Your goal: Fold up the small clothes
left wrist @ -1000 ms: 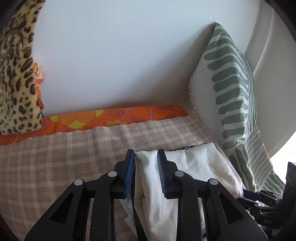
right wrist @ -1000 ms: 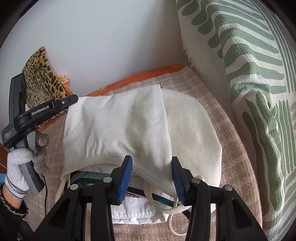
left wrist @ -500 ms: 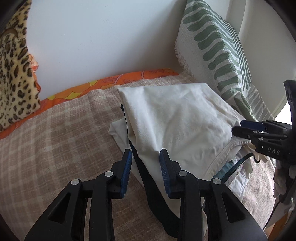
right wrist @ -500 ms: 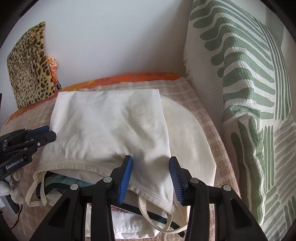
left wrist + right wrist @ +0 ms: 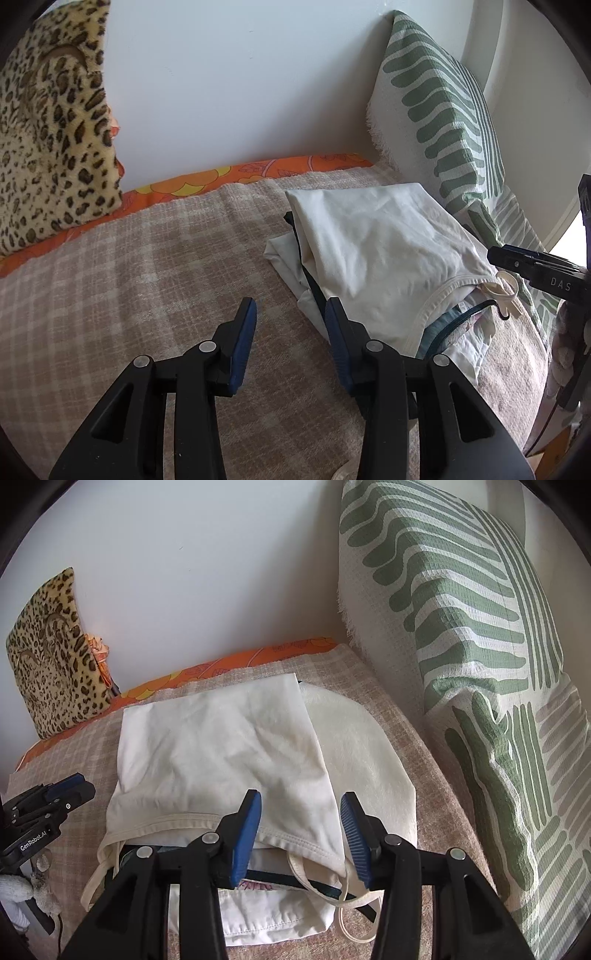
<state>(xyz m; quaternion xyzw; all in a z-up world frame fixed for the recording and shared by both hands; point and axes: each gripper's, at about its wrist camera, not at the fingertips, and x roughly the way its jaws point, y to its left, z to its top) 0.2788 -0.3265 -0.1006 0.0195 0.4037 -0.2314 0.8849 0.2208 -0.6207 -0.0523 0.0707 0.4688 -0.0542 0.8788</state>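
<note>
A folded cream top (image 5: pixel 221 746) lies on a stack of folded small clothes (image 5: pixel 273 919) on the plaid blanket (image 5: pixel 110 280); it also shows in the left wrist view (image 5: pixel 380 243). My left gripper (image 5: pixel 291 314) is open and empty, hovering over the blanket just left of the stack; it appears at the left edge of the right wrist view (image 5: pixel 62 794). My right gripper (image 5: pixel 301 808) is open and empty above the near hem of the cream top, and shows at the right in the left wrist view (image 5: pixel 532 266).
A green-patterned pillow (image 5: pixel 461 646) leans against the wall right of the stack. A leopard-print cushion (image 5: pixel 48 144) stands at the far left. An orange floral sheet (image 5: pixel 221 173) runs along the white wall behind the blanket.
My left gripper let go of the cream top, opened and drew back left off the stack. The right gripper stayed open over the near hem and pulled back slightly.
</note>
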